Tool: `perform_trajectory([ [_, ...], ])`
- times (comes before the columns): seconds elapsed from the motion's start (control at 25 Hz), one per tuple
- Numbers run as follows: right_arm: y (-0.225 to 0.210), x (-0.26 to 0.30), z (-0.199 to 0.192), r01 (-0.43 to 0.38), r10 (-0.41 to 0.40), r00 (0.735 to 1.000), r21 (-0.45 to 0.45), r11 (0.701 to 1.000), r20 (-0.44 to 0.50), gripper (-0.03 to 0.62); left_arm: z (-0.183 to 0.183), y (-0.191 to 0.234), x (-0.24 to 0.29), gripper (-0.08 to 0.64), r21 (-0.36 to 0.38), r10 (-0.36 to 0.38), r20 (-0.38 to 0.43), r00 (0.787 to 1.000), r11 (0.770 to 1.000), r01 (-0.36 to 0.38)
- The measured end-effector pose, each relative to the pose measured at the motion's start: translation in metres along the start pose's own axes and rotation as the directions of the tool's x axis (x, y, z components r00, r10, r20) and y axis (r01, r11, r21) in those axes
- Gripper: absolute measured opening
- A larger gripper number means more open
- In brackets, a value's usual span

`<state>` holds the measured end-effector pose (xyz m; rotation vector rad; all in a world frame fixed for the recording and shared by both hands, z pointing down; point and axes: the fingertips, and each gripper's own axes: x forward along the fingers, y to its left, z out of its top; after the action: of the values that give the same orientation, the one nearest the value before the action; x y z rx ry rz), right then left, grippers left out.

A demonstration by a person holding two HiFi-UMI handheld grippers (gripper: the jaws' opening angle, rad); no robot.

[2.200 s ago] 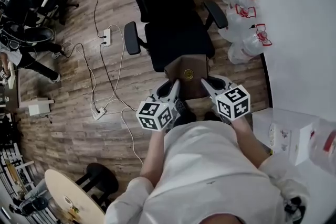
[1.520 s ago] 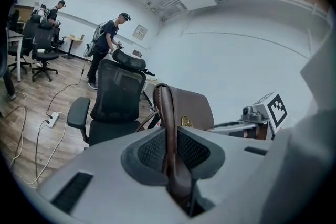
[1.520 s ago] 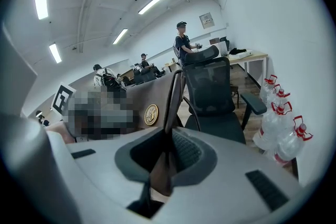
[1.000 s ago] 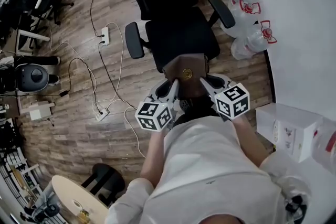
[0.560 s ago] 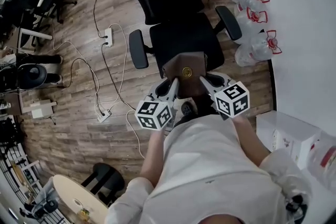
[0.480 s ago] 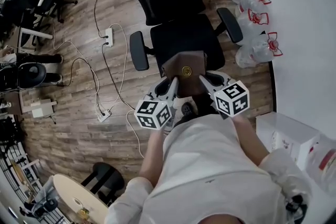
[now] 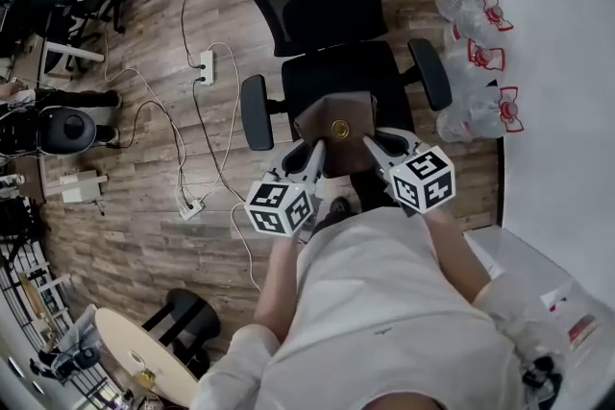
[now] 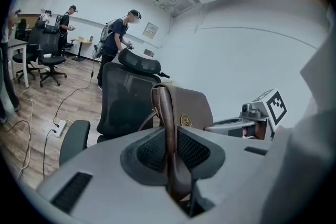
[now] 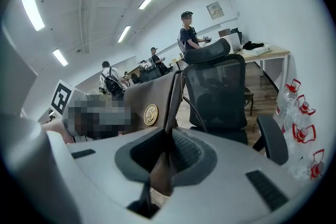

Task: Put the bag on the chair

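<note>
Now | bag between left hand-held gripper and right hand-held gripper | both clenching its sides

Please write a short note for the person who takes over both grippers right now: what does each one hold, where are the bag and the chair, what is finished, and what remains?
Left gripper: shut on one side edge of the brown bag.
Right gripper: shut on the opposite side edge.
The bag is held upright between them, at the front edge of the black chair. It appears not to rest on the seat yet.
Done: bag gripped and at the chair.
Left: carry it over the seat, set it down, open both grippers.
</note>
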<state>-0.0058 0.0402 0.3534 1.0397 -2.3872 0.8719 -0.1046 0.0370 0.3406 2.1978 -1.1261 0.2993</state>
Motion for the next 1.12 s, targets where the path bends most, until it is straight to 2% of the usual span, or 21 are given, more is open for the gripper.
perform_trajectory([
  [0.24, -0.039, 0.015, 0.017, -0.05, 0.05, 0.998, -0.014, 0.999, -0.033, 0.049, 0.013, 0.004, 0.038, 0.055, -0.013, 0.051, -0.02, 0.999, 0.999, -0.051],
  [0.56, -0.079, 0.032, 0.013, -0.106, 0.103, 0.989, -0.02, 0.994, -0.105, 0.051, 0.003, 0.007, 0.075, 0.055, -0.078, 0.097, -0.066, 0.993, 0.992, -0.102],
  [1.12, -0.105, 0.063, -0.02, -0.088, 0.079, 0.974, -0.029, 0.996, -0.213, 0.052, -0.032, 0.032, 0.11, 0.055, -0.108, 0.095, -0.171, 0.981, 0.987, -0.115],
])
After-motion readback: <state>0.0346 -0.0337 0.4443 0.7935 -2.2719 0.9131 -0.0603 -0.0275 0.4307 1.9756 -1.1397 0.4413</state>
